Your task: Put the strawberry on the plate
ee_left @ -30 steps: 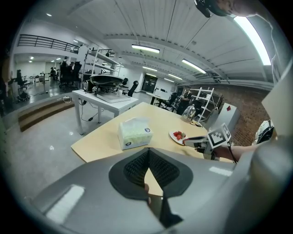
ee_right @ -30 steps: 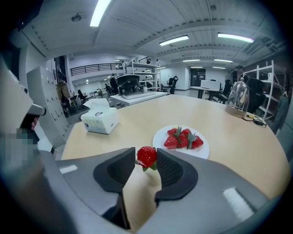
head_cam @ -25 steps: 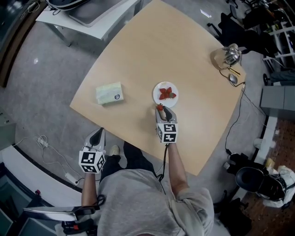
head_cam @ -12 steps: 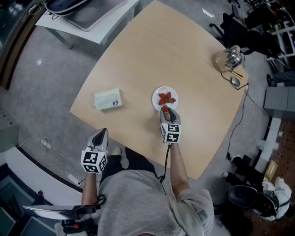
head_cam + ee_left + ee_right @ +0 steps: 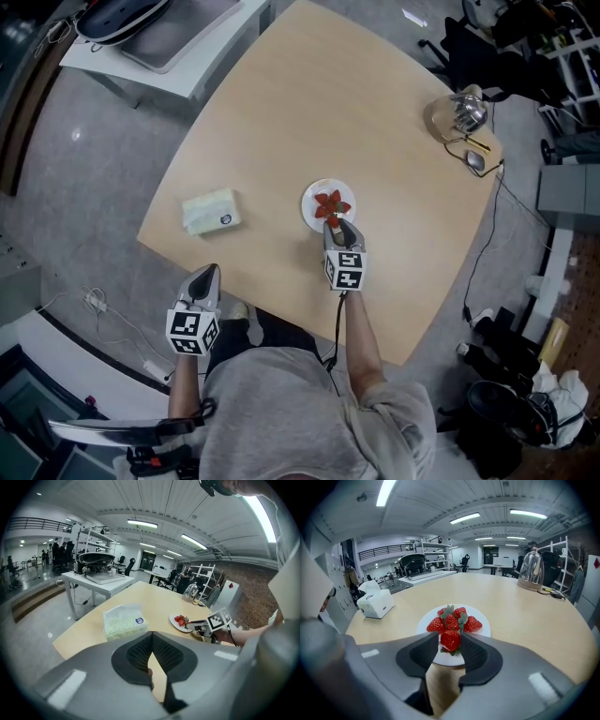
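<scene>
Two tongs work at a pale wooden surface (image 5: 375, 122) in the head view. The left tongs (image 5: 206, 274) sit at its near edge, well apart from a tissue pack (image 5: 211, 211). The right tongs (image 5: 334, 225) reach the near rim of a white plate (image 5: 312, 195) carrying a cluster of strawberries (image 5: 328, 201), and a glass dome (image 5: 459, 112) stands at the far corner. In the left gripper view, the left tongs (image 5: 151, 636) are closed pad to pad with nothing between them. In the right gripper view, the right tongs (image 5: 450, 641) clamp a single strawberry (image 5: 450, 640) over the plate's (image 5: 483, 631) near part, just in front of the four-berry cluster (image 5: 453, 618). Whether it touches the plate cannot be told.
</scene>
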Motion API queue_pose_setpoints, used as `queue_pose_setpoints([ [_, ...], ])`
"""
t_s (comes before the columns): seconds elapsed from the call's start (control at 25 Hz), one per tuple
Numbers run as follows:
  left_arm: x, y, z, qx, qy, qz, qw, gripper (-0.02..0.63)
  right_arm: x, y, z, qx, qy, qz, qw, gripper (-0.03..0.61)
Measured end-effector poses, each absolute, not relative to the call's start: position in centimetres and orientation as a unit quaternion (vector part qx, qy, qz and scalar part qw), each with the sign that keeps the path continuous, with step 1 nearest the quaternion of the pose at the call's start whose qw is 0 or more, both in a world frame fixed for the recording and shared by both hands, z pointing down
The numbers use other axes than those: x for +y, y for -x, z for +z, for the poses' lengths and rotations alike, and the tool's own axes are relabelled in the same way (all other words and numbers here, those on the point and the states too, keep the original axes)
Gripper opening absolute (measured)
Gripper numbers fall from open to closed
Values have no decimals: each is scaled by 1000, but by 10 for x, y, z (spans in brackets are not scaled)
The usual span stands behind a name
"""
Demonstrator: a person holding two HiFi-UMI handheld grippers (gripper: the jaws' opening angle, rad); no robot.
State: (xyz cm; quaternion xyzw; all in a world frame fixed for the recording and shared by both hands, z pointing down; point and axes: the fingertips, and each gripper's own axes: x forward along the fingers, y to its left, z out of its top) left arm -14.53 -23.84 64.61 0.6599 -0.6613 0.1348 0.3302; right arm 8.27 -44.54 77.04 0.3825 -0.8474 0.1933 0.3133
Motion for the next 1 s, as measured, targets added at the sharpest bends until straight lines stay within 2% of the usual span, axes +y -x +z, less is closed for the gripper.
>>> queue_pose_setpoints([
  [0.76, -238, 147, 645, -665, -656, 137, 330, 20, -454, -85, 778, -841, -389, 211, 310, 153],
  [1.0, -229, 148, 640, -669, -657, 134, 322, 20, -450, -87, 771, -843, -397, 213, 294, 173],
])
